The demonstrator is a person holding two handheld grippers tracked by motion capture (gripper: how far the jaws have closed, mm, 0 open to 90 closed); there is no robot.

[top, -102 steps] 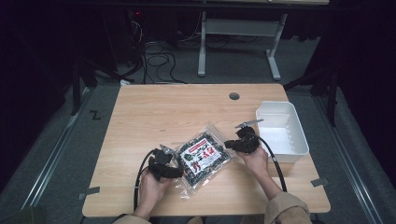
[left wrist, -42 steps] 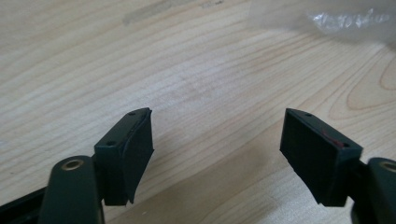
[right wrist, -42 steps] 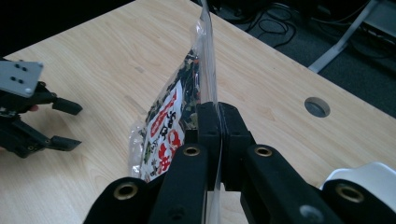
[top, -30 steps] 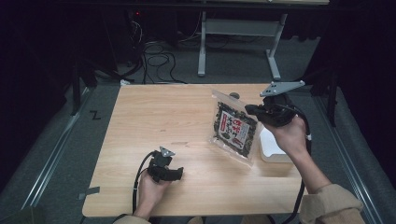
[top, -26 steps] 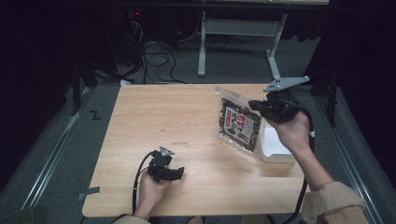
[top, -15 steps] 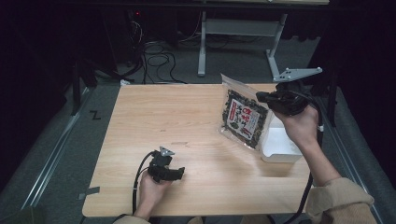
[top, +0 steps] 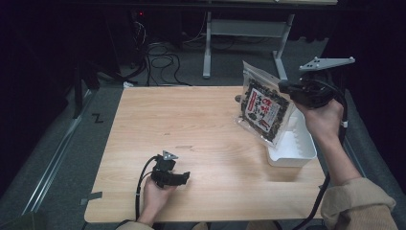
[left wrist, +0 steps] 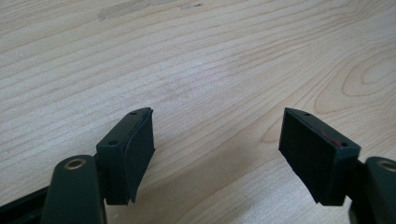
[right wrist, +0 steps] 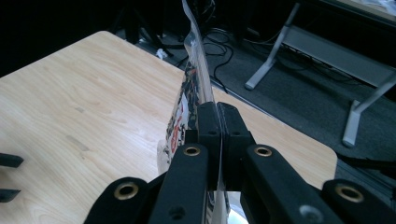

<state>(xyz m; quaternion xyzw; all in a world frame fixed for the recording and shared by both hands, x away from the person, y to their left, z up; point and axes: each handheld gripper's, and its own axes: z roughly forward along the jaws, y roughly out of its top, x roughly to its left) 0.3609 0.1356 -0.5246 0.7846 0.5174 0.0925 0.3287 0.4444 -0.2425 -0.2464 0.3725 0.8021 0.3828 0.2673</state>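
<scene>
Right gripper point(top: 286, 89): fingers pinching snack bag point(top: 262, 109) edge, above white bin point(top: 296, 147); label print unreadable. Left gripper point(top: 181, 178): fingers spread, nothing between, on table point(top: 191, 120).

One wooden table point(top: 201, 124) carries one white bin point(top: 294, 148) at its right edge. One printed snack bag point(top: 261, 108) hangs above it, pinched by one of two handheld grippers, the right gripper point(top: 287, 88); the left gripper point(top: 184, 177) sits at the near edge. Two hands are at work, one per gripper.
</scene>
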